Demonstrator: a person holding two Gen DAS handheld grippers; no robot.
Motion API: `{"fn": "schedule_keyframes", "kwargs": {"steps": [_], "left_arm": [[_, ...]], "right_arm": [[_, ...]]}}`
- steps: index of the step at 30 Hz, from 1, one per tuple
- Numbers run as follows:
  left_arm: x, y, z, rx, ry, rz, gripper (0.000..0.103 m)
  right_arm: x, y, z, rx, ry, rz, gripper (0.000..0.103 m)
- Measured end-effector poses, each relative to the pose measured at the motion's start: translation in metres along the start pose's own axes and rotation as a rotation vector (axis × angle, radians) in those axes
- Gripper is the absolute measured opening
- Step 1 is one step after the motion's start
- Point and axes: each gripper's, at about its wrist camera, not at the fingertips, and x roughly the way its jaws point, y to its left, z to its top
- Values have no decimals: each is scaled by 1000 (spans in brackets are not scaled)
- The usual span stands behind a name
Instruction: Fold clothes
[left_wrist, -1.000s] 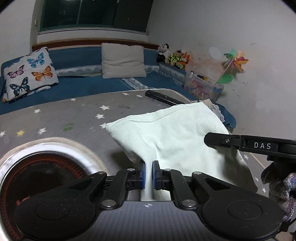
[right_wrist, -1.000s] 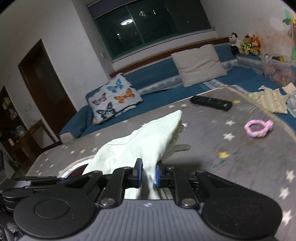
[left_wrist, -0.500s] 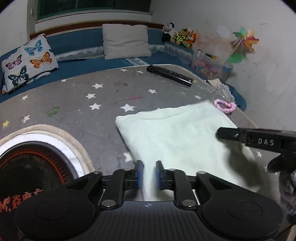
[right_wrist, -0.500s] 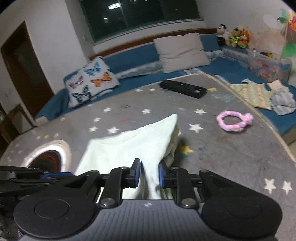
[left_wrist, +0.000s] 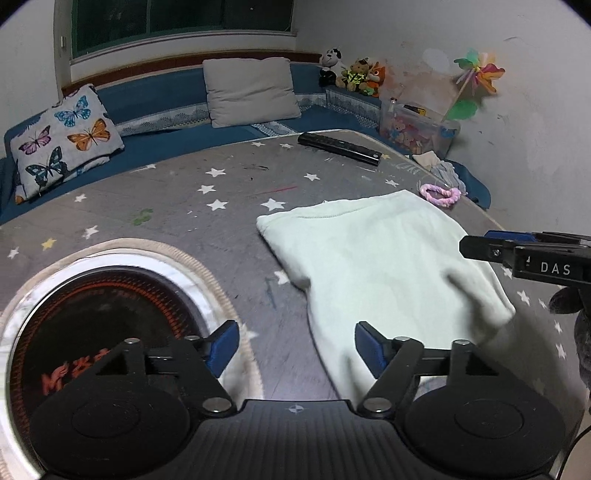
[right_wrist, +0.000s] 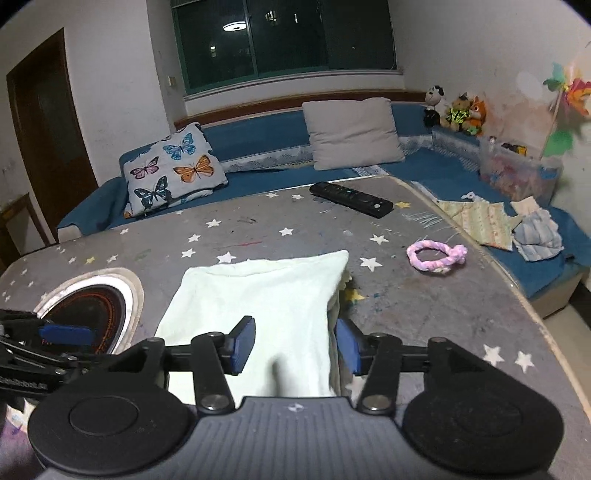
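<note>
Lying flat, folded, on star-print table (left_wrist: 177, 206): pale green garment (left_wrist: 373, 258), beside round burner (left_wrist: 92, 317), pink ring (right_wrist: 436, 255) beyond. Spreading wide, gripping nothing: left gripper (left_wrist: 295, 345), right gripper (right_wrist: 295, 341), straddling near hem, likely letting fold settle.

From my remote seat I see white walls (right_wrist: 461, 44), scuffed and marked on the right. A dark window (right_wrist: 284, 37) reflects a round ceiling lamp (right_wrist: 234, 26). A brown door (right_wrist: 44, 133) stands at left. A blue bench seat (right_wrist: 258, 129) runs under the window and around the corner, carrying a butterfly cushion (right_wrist: 173, 166) and a grey pillow (right_wrist: 354, 133). Plush toys (right_wrist: 454, 107) sit in the corner. What looks like a pinwheel (left_wrist: 480, 74) hangs blurred on the wall.
</note>
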Motion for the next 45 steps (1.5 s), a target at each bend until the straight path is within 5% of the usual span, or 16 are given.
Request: {"fn": "schedule_keyframes", "kwargs": {"steps": [5,8,14,33,45], "left_arm": [[-23,6,-12,2,-23,5,90],[-34,9,-22,-2,-33,8,95],[-48,12,-43,-8,-32,23,103],[-58,-7,-79,45,-29,-1,103],[-61,-10,-96,65,-33,-1,103]], "right_arm": [[-15,9,-12,-4,18,6,57],[-23,18,-22,-7,18,8,71],[-35,36,-42,-17,24,7,76],[-61,68,-82,-24,23,-99,99],[-73,75,-98,-1,13,-160,103]]}}
